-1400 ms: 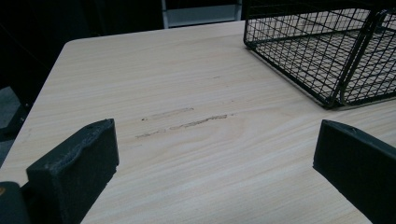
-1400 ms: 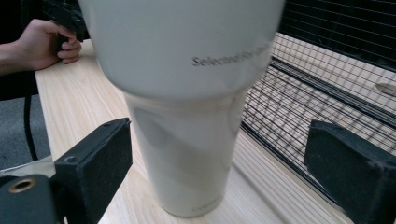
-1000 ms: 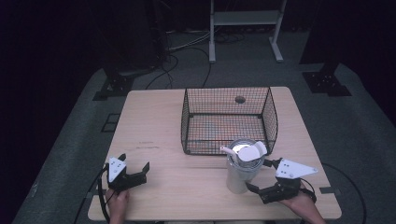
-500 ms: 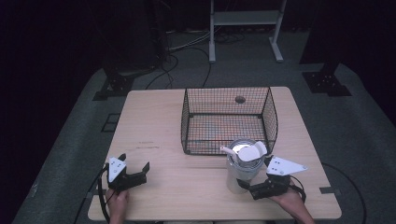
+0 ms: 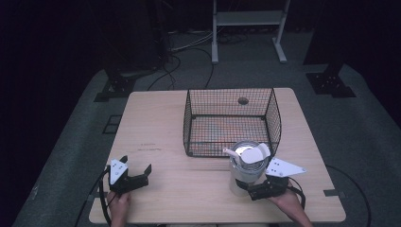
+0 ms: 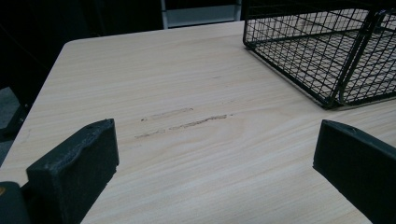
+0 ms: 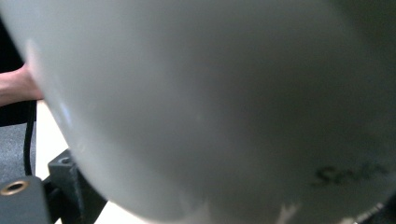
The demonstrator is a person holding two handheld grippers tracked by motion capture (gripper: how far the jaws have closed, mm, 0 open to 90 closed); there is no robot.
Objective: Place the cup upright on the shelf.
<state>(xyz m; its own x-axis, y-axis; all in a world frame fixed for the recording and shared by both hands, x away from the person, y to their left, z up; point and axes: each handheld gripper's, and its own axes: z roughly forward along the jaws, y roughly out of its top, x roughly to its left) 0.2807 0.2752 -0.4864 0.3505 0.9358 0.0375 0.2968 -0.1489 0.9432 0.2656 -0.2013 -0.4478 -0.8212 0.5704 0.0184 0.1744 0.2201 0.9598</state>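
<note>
R gripper (image 5: 257, 188) at the white cup (image 5: 247, 166) – L gripper (image 5: 136, 176) idle, jaws wide apart.

Cup stands upright on the wooden table (image 5: 156, 123), near its front edge, just in front of the wire basket (image 5: 231, 122) & right up against the basket's near wall in the high view. Inside the cup: a white flat-ended utensil (image 5: 256, 153), can't tell exactly what sort. R gripper sits low at the cup's base w/ the person's right hand (image 5: 287, 202) behind it; in the right gripper view the cup's white side (image 7: 224, 102) is pressed close, one black jaw showing at its lower left – can't tell if the jaws are actually clamping it or just around it. L gripper rests at the table's front-left corner, well apart from cup & basket, nothing between its jaws; left gripper view shows bare tabletop w/ faint scuff marks (image 6: 184, 120) & the basket's corner (image 6: 334, 100) beyond.
</note>
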